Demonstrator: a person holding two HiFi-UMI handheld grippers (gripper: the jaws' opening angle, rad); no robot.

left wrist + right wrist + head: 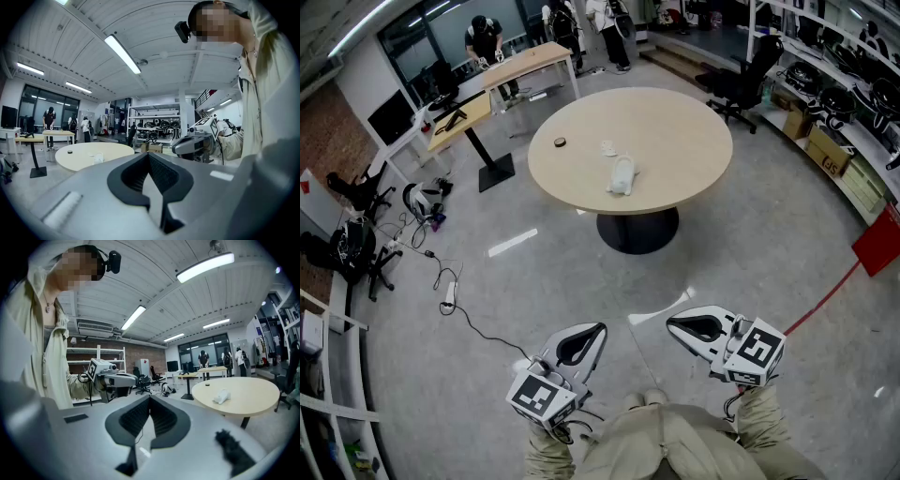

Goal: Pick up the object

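A white crumpled object (622,176) lies on a round beige table (675,127), with a smaller white scrap (608,147) and a small dark disc (560,142) beside it. Both grippers are held low in front of the person, far from the table. My left gripper (597,330) is shut and holds nothing. My right gripper (673,323) is likewise shut and holds nothing. In the left gripper view the shut left gripper (149,158) frames the table (112,149) and the white object (98,158). The right gripper view shows the shut right gripper (150,400), the table (253,387) and the white object (221,396).
Grey floor lies between me and the table's dark pedestal (637,230). A long desk (502,80) with people stands at the back left, a black office chair (745,80) at the back right. Shelves (848,103) line the right wall. Cables (450,295) trail across the left floor.
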